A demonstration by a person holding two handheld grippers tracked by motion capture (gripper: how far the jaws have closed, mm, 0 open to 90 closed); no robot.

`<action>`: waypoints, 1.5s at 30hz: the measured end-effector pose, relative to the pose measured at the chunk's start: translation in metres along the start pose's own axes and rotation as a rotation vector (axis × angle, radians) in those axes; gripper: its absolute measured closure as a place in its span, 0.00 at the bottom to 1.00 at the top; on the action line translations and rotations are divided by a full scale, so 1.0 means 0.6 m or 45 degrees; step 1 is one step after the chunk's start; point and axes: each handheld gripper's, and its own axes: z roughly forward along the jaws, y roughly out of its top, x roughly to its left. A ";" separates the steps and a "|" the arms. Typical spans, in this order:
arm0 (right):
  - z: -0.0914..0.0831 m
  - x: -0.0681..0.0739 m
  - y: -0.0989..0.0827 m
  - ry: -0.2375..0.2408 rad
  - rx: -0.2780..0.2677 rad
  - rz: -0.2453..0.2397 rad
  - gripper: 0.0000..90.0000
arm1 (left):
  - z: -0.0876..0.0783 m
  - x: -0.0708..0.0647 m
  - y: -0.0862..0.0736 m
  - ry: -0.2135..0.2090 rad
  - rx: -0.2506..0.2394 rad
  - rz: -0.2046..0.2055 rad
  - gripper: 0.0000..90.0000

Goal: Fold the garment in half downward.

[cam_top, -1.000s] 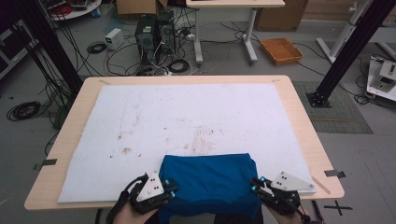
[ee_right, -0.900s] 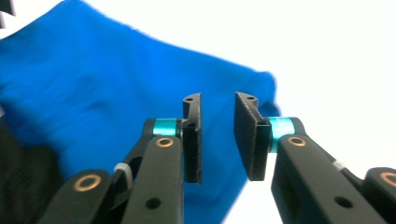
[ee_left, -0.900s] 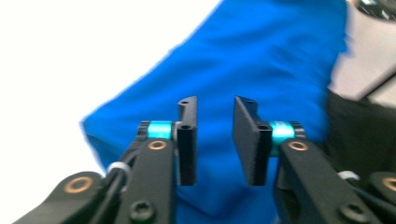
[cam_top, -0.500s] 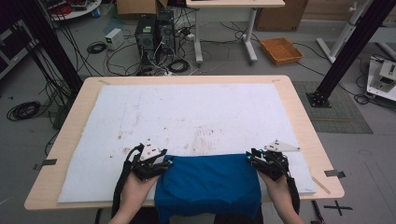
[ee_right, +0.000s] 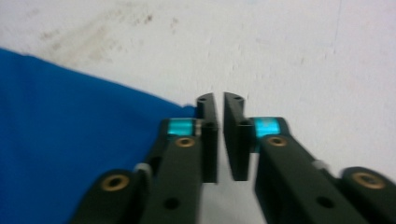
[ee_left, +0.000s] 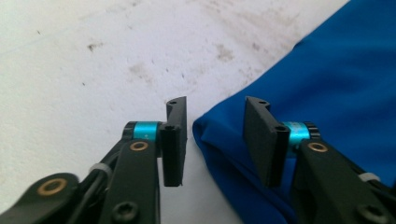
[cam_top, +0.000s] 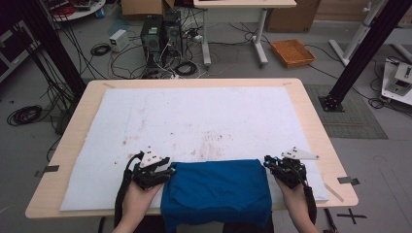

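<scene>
A folded cloth (cam_top: 216, 189) lies on the mat (cam_top: 194, 121) at the table's (cam_top: 311, 111) near edge, overhanging it, midway between the left (cam_top: 170, 170) and right (cam_top: 266, 162) grippers.

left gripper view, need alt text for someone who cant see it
The left gripper hovers with its two black jaws apart beside the corner of a folded blue cloth. Both are over a white, stained mat.

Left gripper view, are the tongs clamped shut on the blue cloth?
No, the left tongs stand apart with a clear gap, and the blue cloth corner lies between them unpinched.
</scene>
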 end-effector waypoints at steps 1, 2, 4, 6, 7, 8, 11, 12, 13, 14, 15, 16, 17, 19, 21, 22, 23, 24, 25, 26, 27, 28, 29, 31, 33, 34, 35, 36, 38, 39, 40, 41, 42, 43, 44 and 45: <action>0.000 0.000 0.003 0.008 -0.009 0.006 0.82 | 0.000 0.003 0.002 0.009 0.000 -0.003 0.66; 0.002 0.000 0.006 0.026 -0.012 0.020 0.80 | 0.002 0.006 0.003 0.005 0.001 -0.018 0.64; 0.011 0.003 0.011 0.049 0.002 0.030 0.66 | 0.007 0.011 0.004 -0.009 0.012 -0.029 0.61; 0.024 0.008 0.011 0.084 0.045 0.053 0.73 | 0.014 0.012 0.004 -0.019 0.044 -0.026 0.61; 0.028 0.010 0.010 0.091 0.062 0.043 0.82 | 0.017 0.011 0.002 -0.020 0.067 -0.018 0.63; 0.031 0.013 0.008 0.090 0.081 0.013 0.90 | 0.018 0.010 0.001 -0.031 0.074 -0.014 0.70; 0.030 0.017 0.006 0.072 0.086 -0.008 0.96 | 0.017 0.007 -0.004 -0.048 0.071 -0.010 0.80; 0.026 0.016 0.005 0.060 0.085 -0.010 0.96 | 0.016 0.007 -0.004 -0.050 0.071 -0.011 0.84; 0.025 0.016 0.005 0.063 0.086 -0.007 0.96 | 0.014 0.007 -0.005 -0.049 0.061 -0.027 0.84; 0.024 0.015 0.004 0.069 0.079 -0.006 0.95 | 0.012 0.007 -0.004 -0.047 0.049 -0.045 0.82; 0.021 0.014 0.005 0.072 0.074 0.002 0.91 | 0.009 0.009 -0.002 -0.049 0.038 -0.060 0.76; 0.019 0.013 0.006 0.068 0.056 0.013 0.88 | 0.008 0.011 -0.001 -0.055 0.020 -0.078 0.72; 0.016 0.012 0.008 0.067 0.039 0.024 0.82 | 0.007 0.014 0.002 -0.053 0.004 -0.088 0.68; 0.016 0.007 0.014 0.053 0.019 0.057 0.70 | 0.009 0.020 0.006 -0.069 0.001 -0.116 0.59; 0.022 0.002 0.018 0.065 0.026 0.098 0.62 | 0.015 0.024 0.008 -0.078 0.018 -0.125 0.57; 0.027 0.001 0.018 0.071 0.041 0.119 0.59 | 0.019 0.024 0.008 -0.084 0.037 -0.139 0.54; 0.032 -0.001 0.016 0.090 0.063 0.129 0.60 | 0.024 0.024 0.007 -0.090 0.062 -0.146 0.53; 0.037 -0.001 0.014 0.109 0.095 0.134 0.60 | 0.027 0.023 0.005 -0.096 0.087 -0.156 0.53; 0.040 0.000 0.011 0.110 0.123 0.136 0.63 | 0.030 0.021 0.002 -0.108 0.102 -0.168 0.54; 0.042 0.001 0.008 0.122 0.146 0.133 0.67 | 0.030 0.020 -0.001 -0.121 0.103 -0.171 0.56; 0.043 0.001 0.005 0.134 0.158 0.131 0.70 | 0.030 0.018 -0.004 -0.138 0.099 -0.170 0.61; 0.041 0.002 0.003 0.134 0.154 0.124 0.76 | 0.029 0.017 -0.004 -0.146 0.094 -0.152 0.67; 0.040 0.002 0.002 0.160 0.159 0.122 0.83 | 0.029 0.014 -0.004 -0.154 0.094 -0.140 0.74; 0.038 0.004 0.001 0.166 0.155 0.108 0.90 | 0.028 0.011 -0.004 -0.163 0.088 -0.144 0.84; 0.036 0.007 0.003 0.163 0.136 0.064 0.93 | 0.027 0.011 -0.003 -0.166 0.081 -0.135 0.92; 0.035 0.008 0.004 0.155 0.128 0.046 0.93 | 0.027 0.013 -0.002 -0.163 0.076 -0.130 0.93; 0.035 0.009 0.006 0.145 0.113 0.019 0.94 | 0.027 0.016 0.000 -0.162 0.070 -0.126 0.93; 0.036 0.009 0.009 0.142 0.103 0.006 0.94 | 0.029 0.019 0.003 -0.165 0.069 -0.127 0.93; 0.041 0.008 0.019 0.142 0.082 -0.013 0.94 | 0.032 0.028 0.010 -0.157 0.066 -0.131 0.94; 0.045 0.006 0.025 0.141 0.072 -0.018 0.94 | 0.034 0.032 0.015 -0.148 0.061 -0.130 0.94; 0.049 0.004 0.032 0.140 0.063 -0.014 0.94 | 0.036 0.037 0.020 -0.141 0.054 -0.128 0.94; 0.055 0.001 0.040 0.144 0.056 -0.009 0.94 | 0.039 0.042 0.026 -0.139 0.045 -0.130 0.94; 0.061 -0.002 0.049 0.146 0.053 -0.006 0.94 | 0.041 0.049 0.032 -0.138 0.043 -0.117 0.94; 0.068 -0.006 0.058 0.145 0.047 0.000 0.94 | 0.045 0.056 0.040 -0.125 0.048 -0.110 0.94; 0.076 -0.010 0.066 0.148 0.035 0.006 0.94 | 0.048 0.064 0.047 -0.112 0.051 -0.100 0.94; 0.083 -0.014 0.075 0.134 0.035 0.008 0.94 | 0.052 0.073 0.054 -0.119 0.048 -0.101 0.94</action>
